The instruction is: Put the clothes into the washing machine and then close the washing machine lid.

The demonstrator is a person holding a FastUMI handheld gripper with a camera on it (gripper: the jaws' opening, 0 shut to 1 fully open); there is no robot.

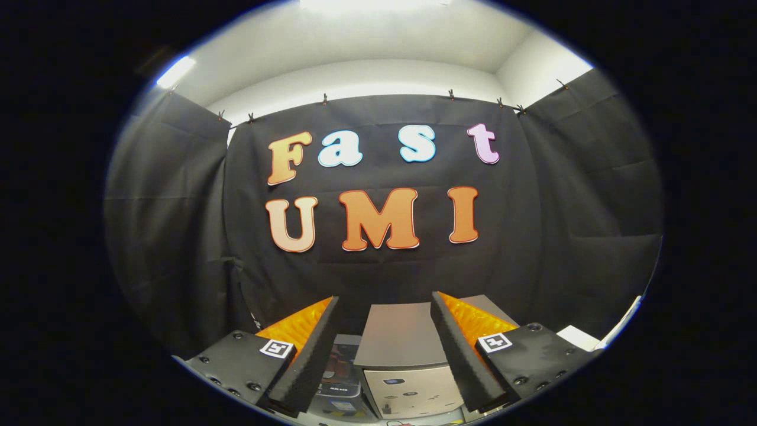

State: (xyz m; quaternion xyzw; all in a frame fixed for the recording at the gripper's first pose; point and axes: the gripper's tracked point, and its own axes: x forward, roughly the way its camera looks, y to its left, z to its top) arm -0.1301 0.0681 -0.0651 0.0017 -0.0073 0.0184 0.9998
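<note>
Ahead of gripper [384, 331], washing machine [405, 355] w/ lid [399, 334] down, seen between spread fingers gripping nothing, dark box [340, 373] just beside machine, black cloth wall [384, 266] beyond.

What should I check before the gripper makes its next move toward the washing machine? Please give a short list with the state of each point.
1. Gripper fingers apart, nothing between them: ok.
2. Washing machine in sight, just ahead between the fingers: ok.
3. Lid lies flat, looks shut; must open before loading: not ok.
4. Clothes located: cannot tell.
5. Dark item beside the machine, what it is: cannot tell.
</note>
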